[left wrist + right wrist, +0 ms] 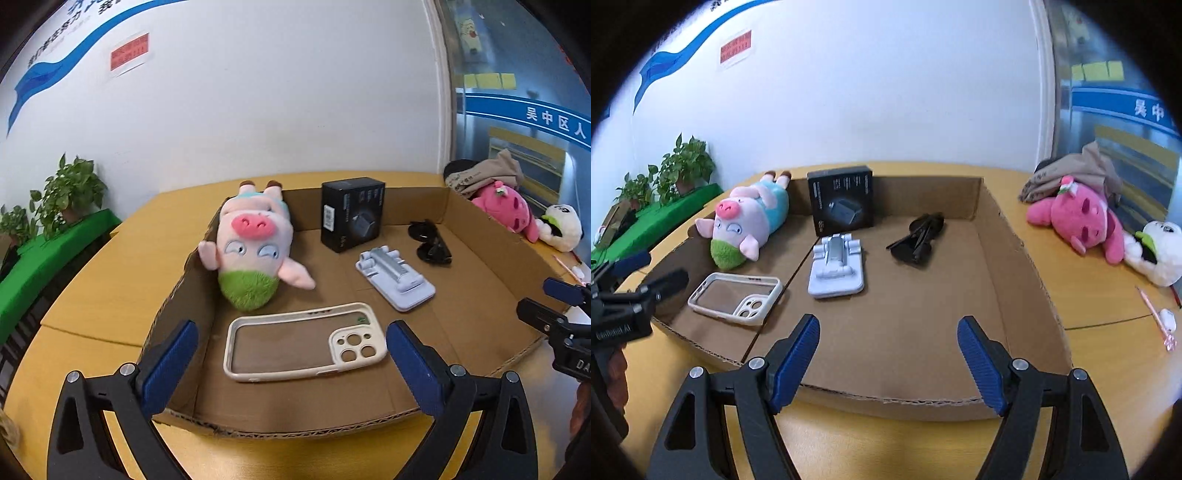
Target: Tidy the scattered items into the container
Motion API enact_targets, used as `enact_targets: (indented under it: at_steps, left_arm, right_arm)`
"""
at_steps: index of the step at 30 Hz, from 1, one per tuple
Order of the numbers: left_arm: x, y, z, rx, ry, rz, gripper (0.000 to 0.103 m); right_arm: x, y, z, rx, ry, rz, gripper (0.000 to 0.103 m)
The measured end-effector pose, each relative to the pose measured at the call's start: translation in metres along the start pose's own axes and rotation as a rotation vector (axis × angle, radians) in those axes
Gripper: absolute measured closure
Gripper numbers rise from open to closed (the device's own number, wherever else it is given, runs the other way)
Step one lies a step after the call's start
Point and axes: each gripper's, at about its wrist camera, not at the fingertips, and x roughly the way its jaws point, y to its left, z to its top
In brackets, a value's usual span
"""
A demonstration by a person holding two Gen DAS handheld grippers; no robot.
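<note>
Your left gripper (pixel 291 365) hangs low over the near wall of the cardboard box (pixel 295 428), its blue pads spread wide apart and holding nothing. Your right gripper (pixel 888 362) sits the same way over the near wall further right, pads apart and empty; each gripper shows at the edge of the other's view.

Just ahead of your left gripper, between its fingertips, the cream phone case (pixel 304 341) lies flat on the box floor, camera cut-outs toward the right. Beyond it and to the right rests the pale folding phone stand (pixel 395 278), folded flat. Ahead and to the left, the plush pig (pixel 251 243) lies on its back against the left wall, green tuft toward you, feet pointing away. Further on, the black sunglasses (pixel 430 242) lie folded to the right of the stand, and the black product box (pixel 351 216) stands upright against the far wall.

Outside the box, on the bench (pixel 1108 295) well to the right of your right gripper, lie a pink plush (pixel 1078 218), a white plush (pixel 1156 254) touching it, and a pink pen (pixel 1156 317).
</note>
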Motion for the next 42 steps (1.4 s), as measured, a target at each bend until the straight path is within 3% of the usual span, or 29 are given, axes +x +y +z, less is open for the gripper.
enact_targets:
  at_steps: [5, 8, 19, 32, 42]
  left_arm:
    - [0.006, -0.001, -0.019, -0.016, -0.001, -0.007, 0.000]
    - [0.002, -0.004, -0.025, -0.015, -0.055, 0.002, 0.000]
    - [0.010, -0.006, -0.025, -0.008, -0.021, -0.004, 0.000]
    - [-0.019, -0.012, -0.036, -0.022, -0.083, 0.050, 0.000]
    - [-0.015, -0.012, -0.035, -0.033, -0.059, 0.055, 0.000]
  right_arm:
    - [0.004, 0.003, -0.015, 0.005, -0.034, -0.009, 0.025]
    - [0.003, 0.005, -0.019, 0.001, -0.066, -0.031, 0.023]
    - [0.005, 0.009, -0.021, -0.018, -0.060, 0.004, 0.008]
    - [0.006, 0.008, -0.021, -0.006, -0.057, -0.001, 0.008]
    - [0.006, 0.007, -0.021, -0.006, -0.058, -0.002, 0.007]
